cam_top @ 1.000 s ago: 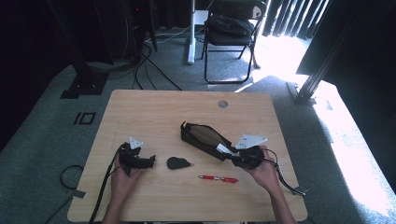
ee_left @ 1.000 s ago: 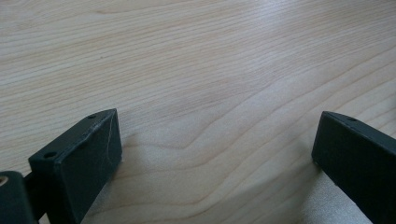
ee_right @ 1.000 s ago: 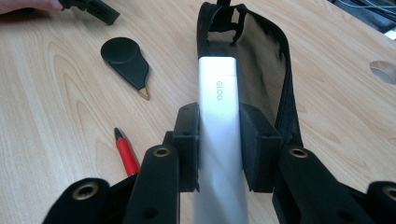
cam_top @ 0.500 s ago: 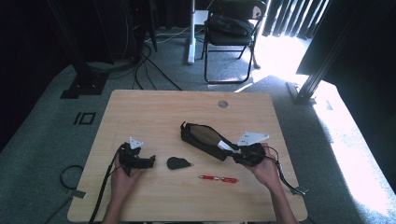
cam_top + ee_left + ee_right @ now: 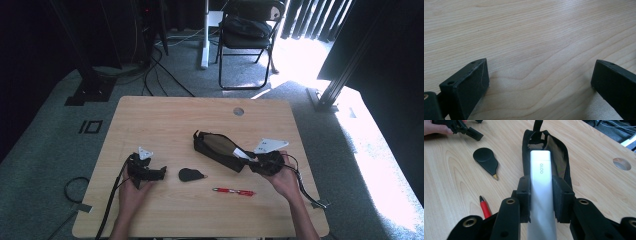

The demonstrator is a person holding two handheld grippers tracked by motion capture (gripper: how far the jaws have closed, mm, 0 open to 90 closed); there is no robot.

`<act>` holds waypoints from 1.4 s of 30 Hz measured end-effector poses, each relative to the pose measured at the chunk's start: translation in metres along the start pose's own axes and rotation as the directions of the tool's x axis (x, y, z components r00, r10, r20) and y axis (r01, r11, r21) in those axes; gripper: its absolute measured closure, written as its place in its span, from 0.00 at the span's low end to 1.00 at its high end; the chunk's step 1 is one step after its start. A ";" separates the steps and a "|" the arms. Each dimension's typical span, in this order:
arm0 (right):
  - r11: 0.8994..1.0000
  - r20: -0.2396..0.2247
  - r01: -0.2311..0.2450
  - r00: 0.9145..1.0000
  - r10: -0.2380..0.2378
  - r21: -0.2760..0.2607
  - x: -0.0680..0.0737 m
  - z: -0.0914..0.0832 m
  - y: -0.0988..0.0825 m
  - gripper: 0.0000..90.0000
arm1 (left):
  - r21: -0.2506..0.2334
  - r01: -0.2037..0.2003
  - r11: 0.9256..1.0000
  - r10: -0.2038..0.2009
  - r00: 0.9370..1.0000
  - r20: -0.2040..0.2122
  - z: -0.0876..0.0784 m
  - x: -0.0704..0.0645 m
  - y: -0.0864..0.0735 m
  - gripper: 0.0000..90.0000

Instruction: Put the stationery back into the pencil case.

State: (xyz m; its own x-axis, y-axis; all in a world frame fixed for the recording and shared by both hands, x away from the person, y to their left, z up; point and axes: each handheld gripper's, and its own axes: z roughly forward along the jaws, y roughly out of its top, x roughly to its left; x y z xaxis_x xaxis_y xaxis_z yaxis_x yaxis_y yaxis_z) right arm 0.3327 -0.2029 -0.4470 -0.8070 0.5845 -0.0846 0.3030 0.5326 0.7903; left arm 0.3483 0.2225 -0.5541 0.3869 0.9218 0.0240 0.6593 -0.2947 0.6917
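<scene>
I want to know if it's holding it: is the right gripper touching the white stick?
Touching. In the right gripper view, both pads of the right gripper press against the white stick.

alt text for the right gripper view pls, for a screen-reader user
The right claw grips a white stick labelled GLOO, its far end over an open black pouch on a wooden table. Left of it lie a black teardrop-shaped tool and a red pen.

Left hand (image 5: 131, 186) low at lower left of the high view, left gripper (image 5: 159, 173) pointing right, jaws wide apart with nothing between. Right hand (image 5: 285, 179) at lower right, right gripper (image 5: 541, 198) aimed toward upper left, jaws clamped either side of a white stick (image 5: 540, 176). Both forearms rising from the bottom edge.
</scene>
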 end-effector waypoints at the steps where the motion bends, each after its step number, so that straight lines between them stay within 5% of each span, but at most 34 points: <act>1: 1.000 0.000 0.001 1.000 -0.001 -0.001 0.000 0.000 0.000 0.78 | 0.000 0.000 1.000 0.000 1.000 0.000 0.000 0.000 0.000 0.02; 42: 1.000 0.027 -0.005 1.000 0.005 -0.024 -0.009 0.004 0.018 0.78 | 0.000 0.000 1.000 0.000 1.000 0.000 0.000 0.000 0.000 0.02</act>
State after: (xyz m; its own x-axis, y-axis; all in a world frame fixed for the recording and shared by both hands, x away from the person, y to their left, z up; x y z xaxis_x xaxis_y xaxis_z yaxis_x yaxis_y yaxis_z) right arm 0.3469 -0.1963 -0.4343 -0.7914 0.6036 -0.0968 0.2943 0.5150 0.8051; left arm 0.3483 0.2225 -0.5541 0.3868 0.9219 0.0238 0.6594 -0.2946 0.6917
